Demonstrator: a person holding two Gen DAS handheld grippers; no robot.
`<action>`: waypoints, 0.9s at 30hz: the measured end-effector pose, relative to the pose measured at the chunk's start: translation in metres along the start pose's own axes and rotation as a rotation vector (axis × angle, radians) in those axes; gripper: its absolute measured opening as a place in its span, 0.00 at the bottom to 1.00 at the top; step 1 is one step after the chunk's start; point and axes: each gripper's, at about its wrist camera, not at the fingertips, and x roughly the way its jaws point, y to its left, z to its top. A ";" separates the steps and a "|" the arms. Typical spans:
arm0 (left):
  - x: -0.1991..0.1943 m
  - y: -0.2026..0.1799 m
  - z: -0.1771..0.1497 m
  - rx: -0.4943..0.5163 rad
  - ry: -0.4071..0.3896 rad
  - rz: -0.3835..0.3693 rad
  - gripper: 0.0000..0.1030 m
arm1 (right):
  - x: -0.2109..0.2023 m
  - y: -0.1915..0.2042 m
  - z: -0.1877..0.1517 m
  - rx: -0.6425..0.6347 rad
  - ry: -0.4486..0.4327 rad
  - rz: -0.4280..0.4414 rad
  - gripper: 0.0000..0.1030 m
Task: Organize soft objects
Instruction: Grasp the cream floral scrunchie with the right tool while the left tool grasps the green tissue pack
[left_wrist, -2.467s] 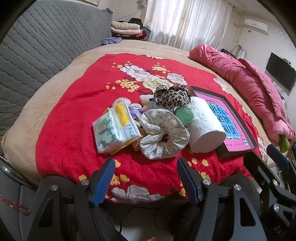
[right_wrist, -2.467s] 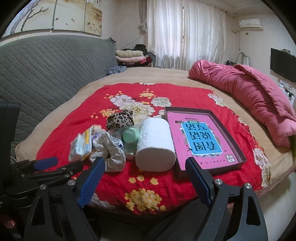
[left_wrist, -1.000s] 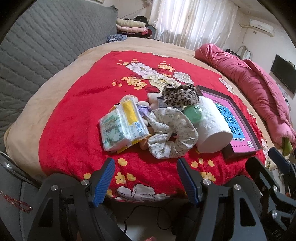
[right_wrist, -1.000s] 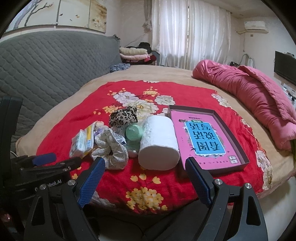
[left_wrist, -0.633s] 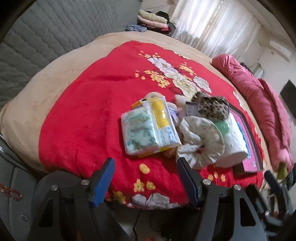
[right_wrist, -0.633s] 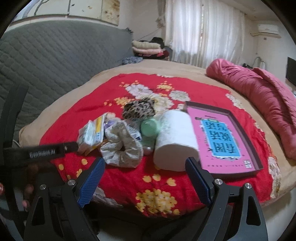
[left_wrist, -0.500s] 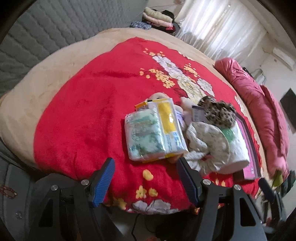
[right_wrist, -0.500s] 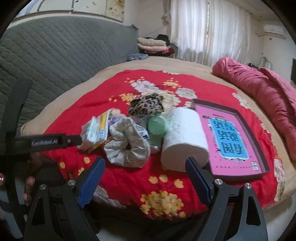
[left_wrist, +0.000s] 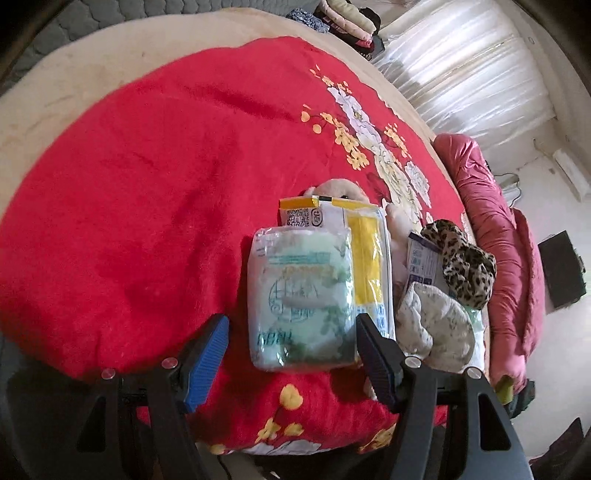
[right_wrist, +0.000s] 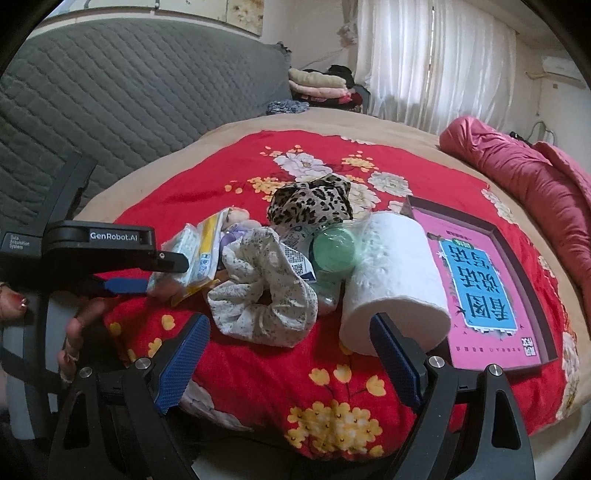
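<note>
The left tongs (left_wrist: 291, 350) are wide apart, with nothing pinched, and the near end of the tissue pack (left_wrist: 301, 299) sits in the gap between the two blue fingers (left_wrist: 205, 358); I cannot tell if they touch it. The right tongs (right_wrist: 286, 354) are wide apart too and hold nothing. They hang over the near edge of the red blanket (right_wrist: 258, 373), in front of the pile of soft things. The tissue pack is the thing to look from. It lies flat on the red blanket (left_wrist: 129, 206), which covers the bed (left_wrist: 74, 81). A yellow packet (left_wrist: 365, 254) lies under it and sticks out on its right side. A small plush toy (left_wrist: 338, 186) peeks out just behind the pack. To the right of the pack sits a white flowery scrunchie (right_wrist: 264, 291), touching the yellow packet. Behind the scrunchie, farther from the pack, is a leopard scrunchie (right_wrist: 314, 203). A green round cap (right_wrist: 334, 249) sits right of the flowery scrunchie, and next to it lies a toilet paper roll (right_wrist: 395, 273) on its side. Farthest right from the pack is a dark tray (right_wrist: 517, 251) with a pink book (right_wrist: 476, 288) inside it. A person's hand (right_wrist: 74, 332) holds the left tongs near the left side of the pack.
</note>
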 end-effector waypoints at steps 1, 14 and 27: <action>0.003 0.001 0.002 -0.004 0.006 -0.008 0.66 | 0.002 0.000 0.000 0.000 0.002 0.001 0.86; 0.019 0.005 0.012 0.002 0.004 -0.070 0.63 | 0.043 -0.002 0.010 -0.007 0.064 0.044 0.61; 0.017 0.001 0.007 0.053 -0.020 -0.052 0.61 | 0.074 -0.003 0.014 -0.064 0.097 0.025 0.17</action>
